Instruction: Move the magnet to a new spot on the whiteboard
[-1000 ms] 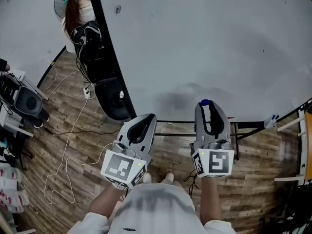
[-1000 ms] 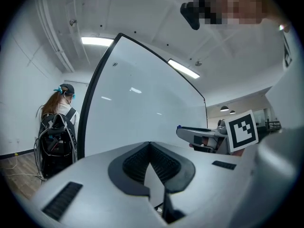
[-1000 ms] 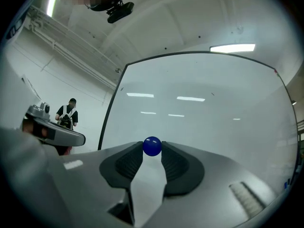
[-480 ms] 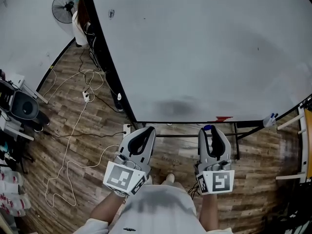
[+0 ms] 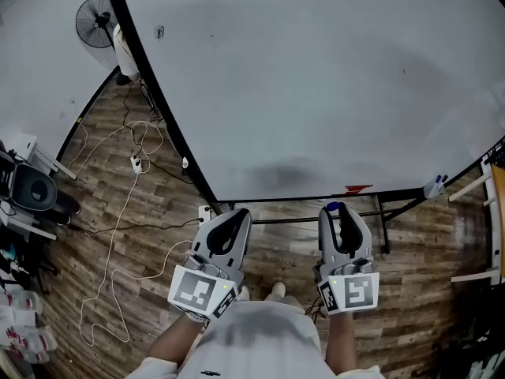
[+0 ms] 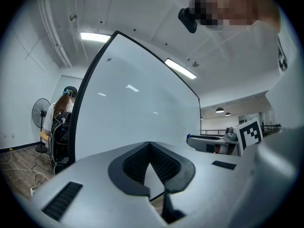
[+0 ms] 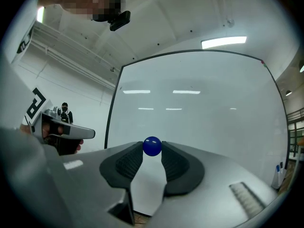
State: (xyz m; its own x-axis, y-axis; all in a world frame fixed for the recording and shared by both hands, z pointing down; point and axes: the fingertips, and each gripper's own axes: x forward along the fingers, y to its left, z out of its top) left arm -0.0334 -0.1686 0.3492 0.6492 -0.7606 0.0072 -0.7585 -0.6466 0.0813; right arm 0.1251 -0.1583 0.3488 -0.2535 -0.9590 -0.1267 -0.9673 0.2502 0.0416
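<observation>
Plainly small, round and glossy blue, the magnet (image 7: 152, 146) sits pinched between the jaw tips of the right gripper (image 5: 338, 212) (near the board's lower edge). The whiteboard (image 5: 316, 77) stands over a wood-plank floor (image 5: 102, 235). Both grippers point forward, side by side. The left gripper (image 6: 149, 145) is clenched on nothing.

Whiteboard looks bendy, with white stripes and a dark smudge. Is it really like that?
Head view: the wide lens bends the whiteboard; the dark smudge near the bottom looks like a soft shadow. Right gripper view: the white stripes are ceiling lights reflected as glare; the round lens leaves black corners. Left gripper view: same bending, fainter glare.
</observation>
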